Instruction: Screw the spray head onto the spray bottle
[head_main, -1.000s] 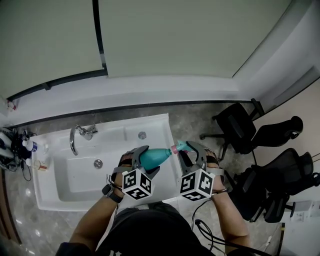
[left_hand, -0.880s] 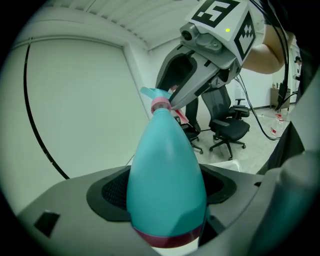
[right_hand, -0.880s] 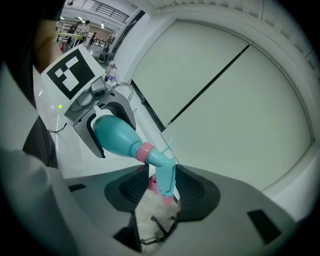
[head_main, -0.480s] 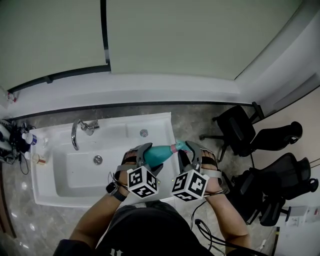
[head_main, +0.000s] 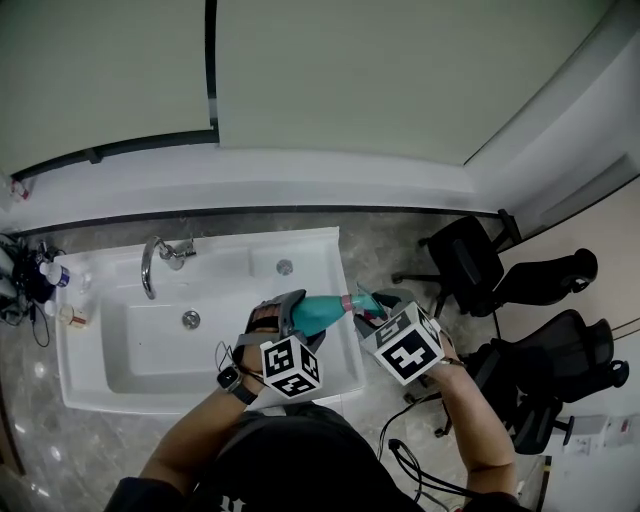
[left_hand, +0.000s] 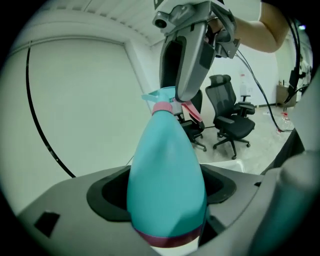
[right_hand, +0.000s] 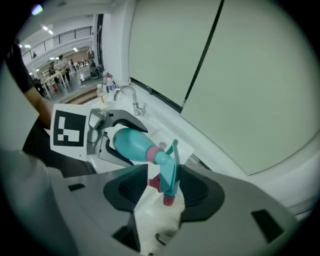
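The spray bottle (head_main: 318, 313) hangs over the sink's (head_main: 150, 345) right edge, chairs (head_main: 470, 262) rightward.

Sink basin (head_main: 130, 345) lies open at left, faucet (head_main: 148, 268) behind it; office chairs (head_main: 470, 262) crowd the right.

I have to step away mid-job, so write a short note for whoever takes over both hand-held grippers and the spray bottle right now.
Left hand-held gripper: shut on the body of the teal spray bottle, which is held roughly level above the right edge of the sink.
Right hand-held gripper: shut on the spray head, which fills the gap between its pads.
Done: the head sits on the bottle neck at the pink collar.
Left: how far it is threaded cannot be told. Probably twist the head until snug, then check it.
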